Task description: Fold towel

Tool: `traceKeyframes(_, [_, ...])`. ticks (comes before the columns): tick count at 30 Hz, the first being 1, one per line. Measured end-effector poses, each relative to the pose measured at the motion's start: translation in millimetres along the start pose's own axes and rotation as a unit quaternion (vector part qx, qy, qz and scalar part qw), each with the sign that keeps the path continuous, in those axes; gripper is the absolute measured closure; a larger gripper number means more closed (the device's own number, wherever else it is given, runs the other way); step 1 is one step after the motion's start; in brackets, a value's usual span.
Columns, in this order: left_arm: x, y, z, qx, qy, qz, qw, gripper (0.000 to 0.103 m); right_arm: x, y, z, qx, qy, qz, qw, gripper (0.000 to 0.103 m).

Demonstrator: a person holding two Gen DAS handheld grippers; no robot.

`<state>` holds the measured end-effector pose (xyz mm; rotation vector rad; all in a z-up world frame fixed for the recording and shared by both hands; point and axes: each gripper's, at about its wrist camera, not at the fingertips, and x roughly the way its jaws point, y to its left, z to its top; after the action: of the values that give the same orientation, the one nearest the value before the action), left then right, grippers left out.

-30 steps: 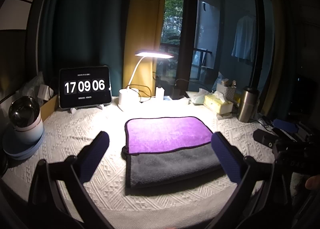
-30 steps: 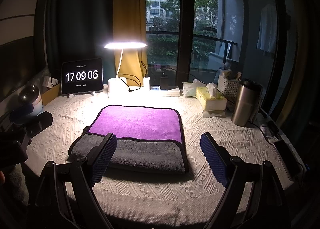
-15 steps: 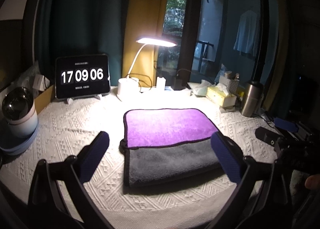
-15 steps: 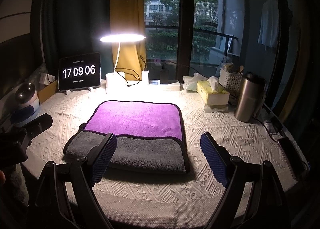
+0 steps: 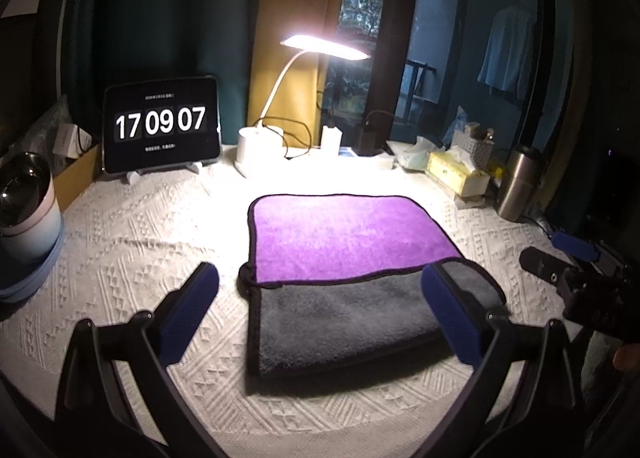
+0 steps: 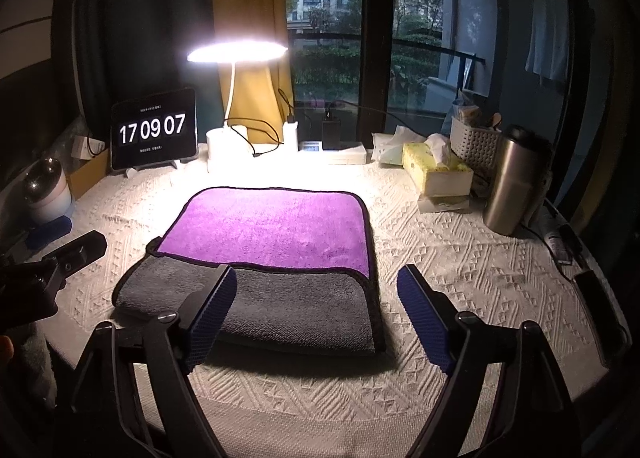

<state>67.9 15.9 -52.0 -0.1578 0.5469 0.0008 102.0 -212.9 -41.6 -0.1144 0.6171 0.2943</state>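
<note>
The towel (image 5: 340,258) lies folded on the white textured tablecloth, purple face at the back, grey layer (image 5: 344,318) at the front, black trim around it. It also shows in the right wrist view (image 6: 268,250). My left gripper (image 5: 320,310) is open and empty, held above the towel's near left part. My right gripper (image 6: 316,314) is open and empty, above the towel's near right corner. The right gripper shows at the right edge of the left wrist view (image 5: 576,278). The left gripper shows at the left edge of the right wrist view (image 6: 52,270).
A lit desk lamp (image 6: 236,54) and a tablet clock (image 6: 154,134) stand at the back. A tissue box (image 6: 436,174), basket (image 6: 476,146) and steel tumbler (image 6: 512,182) stand at the right. A cup on plates (image 5: 24,214) stands at the left. A phone (image 6: 596,302) lies at the right edge.
Both grippers have moved down and forward toward the towel, so it looks larger. Both stay open and empty. The towel has not moved.
</note>
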Motion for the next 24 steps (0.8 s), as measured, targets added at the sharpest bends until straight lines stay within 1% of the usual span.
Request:
traceKeyframes(5, [14.5,2.1,1.2,-0.002,0.013,0.004,0.9999,0.001,13.2,-5.8,1.6,0.0,0.009,0.0,1.0,0.024])
traceKeyframes(9, [27.5,4.8,0.8,-0.003,0.028,0.009,0.9996,0.002,26.2,-12.6,1.8,0.004,0.022,0.002,1.0,0.037])
traceKeyframes(11, [34.4,6.5,0.6,-0.006,0.035,0.011,0.9993,0.002,32.6,-15.7,1.2,0.005,0.029,0.003,1.0,0.04])
traceKeyframes(13, [39.5,7.0,-0.3,-0.007,0.041,0.011,0.9991,0.002,39.0,-18.5,0.6,0.005,0.036,0.004,0.999,0.046])
traceKeyframes(15, [45.9,7.9,-0.7,-0.008,0.048,0.013,0.9987,0.003,44.9,-21.0,0.1,0.006,0.042,0.005,0.999,0.048])
traceKeyframes(17, [53.0,8.8,-1.7,-0.009,0.057,0.014,0.9982,0.009,50.6,-24.3,-0.5,0.006,0.047,0.004,0.999,0.048])
traceKeyframes(18, [55.7,9.6,-2.1,-0.009,0.061,0.013,0.998,0.01,53.5,-26.2,-0.8,0.007,0.049,0.004,0.999,0.049])
traceKeyframes(21, [65.6,11.7,-4.2,-0.013,0.076,0.014,0.9969,0.011,62.4,-32.7,-2.1,0.01,0.057,0.004,0.998,0.051])
traceKeyframes(22, [68.6,12.1,-5.0,-0.013,0.08,0.015,0.9966,0.012,64.9,-34.6,-2.3,0.01,0.06,0.004,0.998,0.054])
traceKeyframes(24, [74.0,13.4,-6.7,-0.013,0.087,0.017,0.996,0.013,71.0,-37.6,-3.4,0.012,0.066,0.004,0.998,0.056])
